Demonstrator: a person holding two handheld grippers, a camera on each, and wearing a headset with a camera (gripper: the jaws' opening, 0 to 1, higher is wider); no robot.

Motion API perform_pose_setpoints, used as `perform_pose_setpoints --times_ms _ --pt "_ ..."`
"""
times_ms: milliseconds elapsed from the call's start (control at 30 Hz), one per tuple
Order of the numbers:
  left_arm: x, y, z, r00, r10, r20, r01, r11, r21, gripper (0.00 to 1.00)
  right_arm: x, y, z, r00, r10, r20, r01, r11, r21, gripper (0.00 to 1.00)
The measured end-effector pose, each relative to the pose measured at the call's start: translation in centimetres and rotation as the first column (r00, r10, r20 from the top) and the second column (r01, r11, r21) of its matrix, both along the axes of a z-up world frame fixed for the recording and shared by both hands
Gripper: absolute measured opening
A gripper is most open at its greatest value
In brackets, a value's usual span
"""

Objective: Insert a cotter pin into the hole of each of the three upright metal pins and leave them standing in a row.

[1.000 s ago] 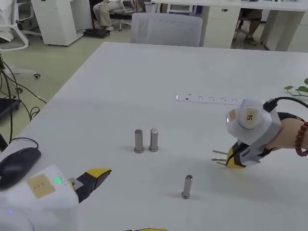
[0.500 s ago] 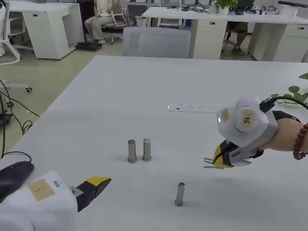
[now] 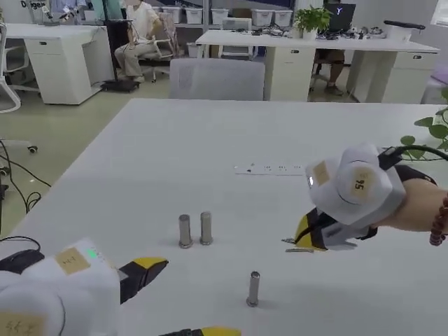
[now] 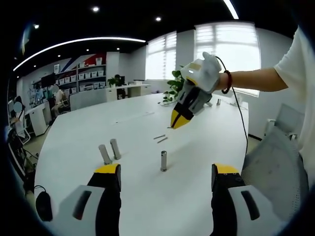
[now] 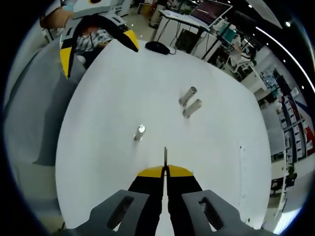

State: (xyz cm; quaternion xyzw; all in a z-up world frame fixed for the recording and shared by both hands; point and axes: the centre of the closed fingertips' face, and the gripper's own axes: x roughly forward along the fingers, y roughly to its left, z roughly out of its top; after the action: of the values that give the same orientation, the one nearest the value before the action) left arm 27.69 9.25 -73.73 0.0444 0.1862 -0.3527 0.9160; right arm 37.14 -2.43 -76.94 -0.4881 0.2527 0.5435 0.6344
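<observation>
Remote session, desk (image 3: 140,161): my right gripper (image 3: 302,238) hovers above the surface, pressed together on a cotter pin (image 5: 165,153) that juts from its tips. The single metal pin (image 3: 253,289) stands at 7 o'clock from it, untouched. The pair of metal pins (image 3: 195,229) stands side by side at 11 o'clock of the single one. My left gripper (image 3: 182,297) is spread wide at 9 o'clock of that pin. Two loose cotter pins (image 4: 160,138) lie flat beyond it.

left gripper (image 4: 166,170) jaws apart, right gripper (image 5: 165,170) clamped
</observation>
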Motion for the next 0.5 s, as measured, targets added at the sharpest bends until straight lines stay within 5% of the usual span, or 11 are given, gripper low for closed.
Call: perform_pose_setpoints --times_ms 500 --pt "0.6 -1.6 1.2 0.998 -0.032 -0.051 0.029 0.997 -0.069 0.59 -3.5 3.1 1.6 0.996 0.052 0.068 -0.057 0.995 0.079 0.02"
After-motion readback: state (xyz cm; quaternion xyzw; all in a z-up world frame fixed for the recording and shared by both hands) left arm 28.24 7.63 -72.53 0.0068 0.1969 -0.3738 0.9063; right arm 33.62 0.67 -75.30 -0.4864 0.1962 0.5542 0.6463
